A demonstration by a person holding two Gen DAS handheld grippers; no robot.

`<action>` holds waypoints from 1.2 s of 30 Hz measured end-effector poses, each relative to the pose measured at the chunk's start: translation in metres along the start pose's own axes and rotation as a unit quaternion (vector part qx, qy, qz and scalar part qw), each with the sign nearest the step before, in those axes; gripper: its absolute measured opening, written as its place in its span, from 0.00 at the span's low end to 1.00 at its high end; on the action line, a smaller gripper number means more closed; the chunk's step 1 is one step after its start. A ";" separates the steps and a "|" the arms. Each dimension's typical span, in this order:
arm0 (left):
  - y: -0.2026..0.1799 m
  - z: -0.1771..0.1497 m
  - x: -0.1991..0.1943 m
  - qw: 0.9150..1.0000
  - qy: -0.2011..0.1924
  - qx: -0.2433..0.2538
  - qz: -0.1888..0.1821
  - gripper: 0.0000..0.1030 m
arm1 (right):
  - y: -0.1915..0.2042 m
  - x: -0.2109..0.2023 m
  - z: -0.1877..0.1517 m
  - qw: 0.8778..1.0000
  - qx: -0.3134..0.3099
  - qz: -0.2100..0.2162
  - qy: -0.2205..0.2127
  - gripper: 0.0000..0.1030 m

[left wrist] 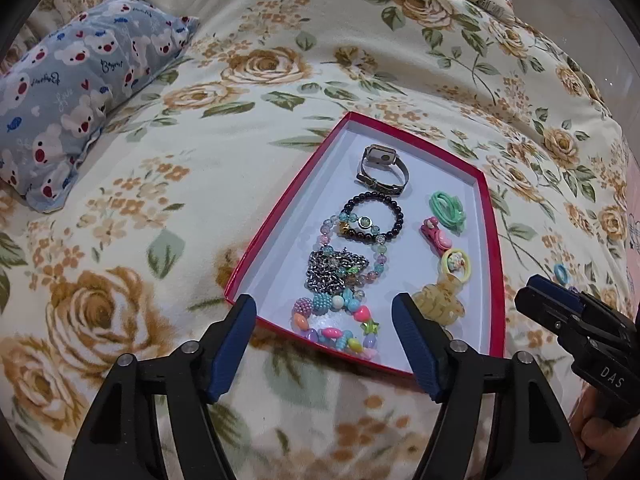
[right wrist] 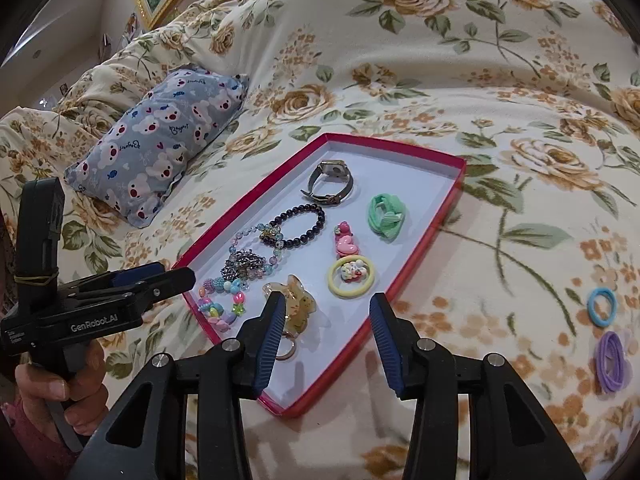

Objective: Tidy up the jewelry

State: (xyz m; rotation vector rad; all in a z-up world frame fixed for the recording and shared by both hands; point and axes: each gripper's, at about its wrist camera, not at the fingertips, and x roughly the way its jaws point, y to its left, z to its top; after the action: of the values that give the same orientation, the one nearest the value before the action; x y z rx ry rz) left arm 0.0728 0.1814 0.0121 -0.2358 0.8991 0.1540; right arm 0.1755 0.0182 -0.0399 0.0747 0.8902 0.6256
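- The left gripper [left wrist: 324, 312] sits at the bottom of the left wrist view, jaws spread wide and holding nothing, above the near end of the red box [left wrist: 280, 216].
- The right gripper [right wrist: 328, 312] sits at the bottom of the right wrist view, jaws partly apart and empty, over the box's near edge.
- The box lies on a floral bed [left wrist: 248, 60], centre of frame.
- Inside it: a watch [left wrist: 382, 170] at the far end, a dark bead bracelet [left wrist: 374, 218], a green hair tie [left wrist: 447, 206], a pink clip [left wrist: 434, 234], a yellow ring [left wrist: 456, 266], a silver chain [left wrist: 330, 274], a colourful bead bracelet [left wrist: 340, 328] and an amber claw clip [left wrist: 438, 302].
- A blue hair tie [right wrist: 602, 307] and a purple hair tie [right wrist: 612, 362] lie on the bed at the right edge, well apart from the box.
- A bear-print pillow [left wrist: 76, 88] rests at upper left.
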 end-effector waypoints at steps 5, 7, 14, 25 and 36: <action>-0.005 -0.008 -0.010 1.000 -0.010 0.011 0.008 0.74 | -0.005 -0.010 -0.006 1.000 0.007 -0.002 -0.015 0.49; -0.006 -0.011 -0.013 1.000 -0.012 0.014 0.010 0.78 | -0.006 -0.013 -0.007 1.000 0.009 -0.002 -0.018 0.51; -0.012 -0.019 -0.026 0.999 -0.022 0.026 0.019 0.83 | -0.005 -0.029 -0.009 0.999 0.005 0.001 -0.034 0.68; -0.025 -0.024 -0.079 0.990 -0.120 0.063 0.041 0.99 | 0.016 -0.073 0.013 0.995 -0.054 -0.008 -0.087 1.00; -0.036 -0.055 -0.084 0.988 -0.125 0.058 0.072 0.99 | 0.015 -0.072 0.008 0.994 -0.038 -0.014 -0.105 1.00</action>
State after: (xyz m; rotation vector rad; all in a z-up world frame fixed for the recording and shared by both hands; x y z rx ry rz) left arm -0.0118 0.1290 0.0505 -0.0420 0.6722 0.2581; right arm 0.1404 -0.0066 0.0202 0.0590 0.6623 0.6124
